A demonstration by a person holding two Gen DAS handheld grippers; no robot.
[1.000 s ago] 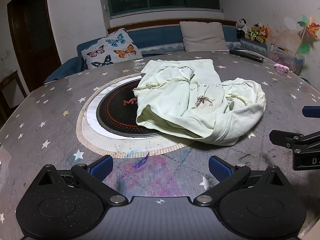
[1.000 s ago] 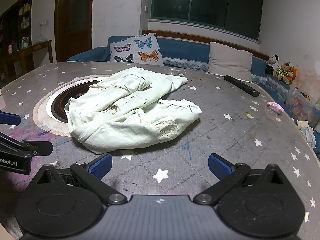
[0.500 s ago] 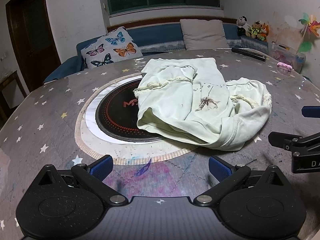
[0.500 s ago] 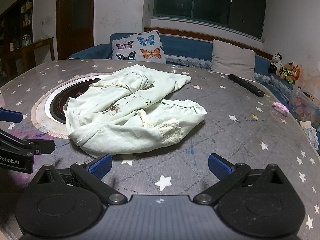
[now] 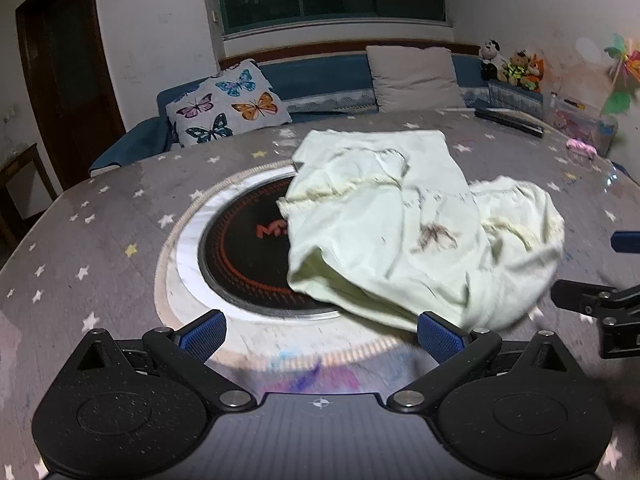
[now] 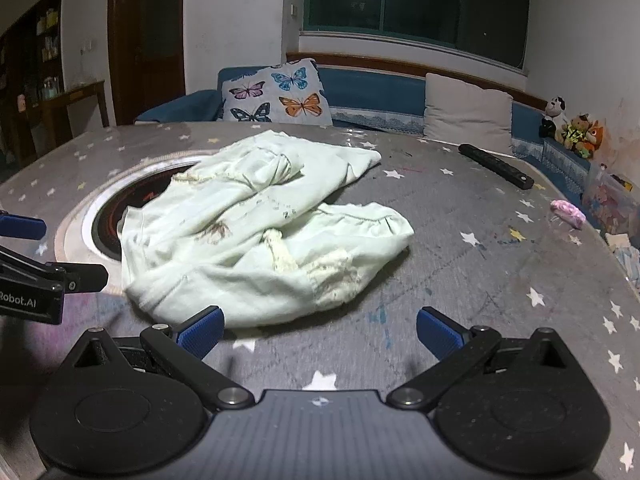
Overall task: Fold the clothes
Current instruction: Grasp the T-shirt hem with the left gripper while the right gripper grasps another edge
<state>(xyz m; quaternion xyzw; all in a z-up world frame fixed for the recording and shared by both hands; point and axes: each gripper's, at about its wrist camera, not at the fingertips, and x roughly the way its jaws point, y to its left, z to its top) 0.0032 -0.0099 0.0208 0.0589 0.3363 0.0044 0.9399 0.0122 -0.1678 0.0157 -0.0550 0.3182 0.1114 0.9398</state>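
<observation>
- Garment [image 5: 404, 232], left wrist view: a pale green piece of clothing lies crumpled on the star-patterned table [image 5: 100, 240], partly over the round black cooktop [image 5: 244, 252] set into the middle. It sits ahead of the left gripper [image 5: 320, 334] and off to its right; the near hem hangs just beyond the right blue fingertip [image 5: 438, 336], not touching as far as I can tell.
- Left fingers are spread wide with nothing between them but bare table and the cooktop's pale rim.
- At the right edge of this view, part of the right gripper [image 5: 592, 300] shows beside the garment's near right corner.
- Garment [image 6: 260, 236], right wrist view: the heap lies ahead and to the left of the right gripper [image 6: 320, 334]. Its long axis seems to run from the near left up to the far right point by the star prints, though the bunching makes that a loose reading.
- Right fingers are likewise spread apart and empty; the left blue fingertip [image 6: 202, 330] sits just at the near hem, contact unclear.
- Left gripper [image 6: 52, 280] shows at the left edge here, close to the garment's near left corner.
- Judgement: both grippers flank the near hem about equally, so a two-corner pinch looks like the coming move; each needs to close inward toward the cloth.
</observation>
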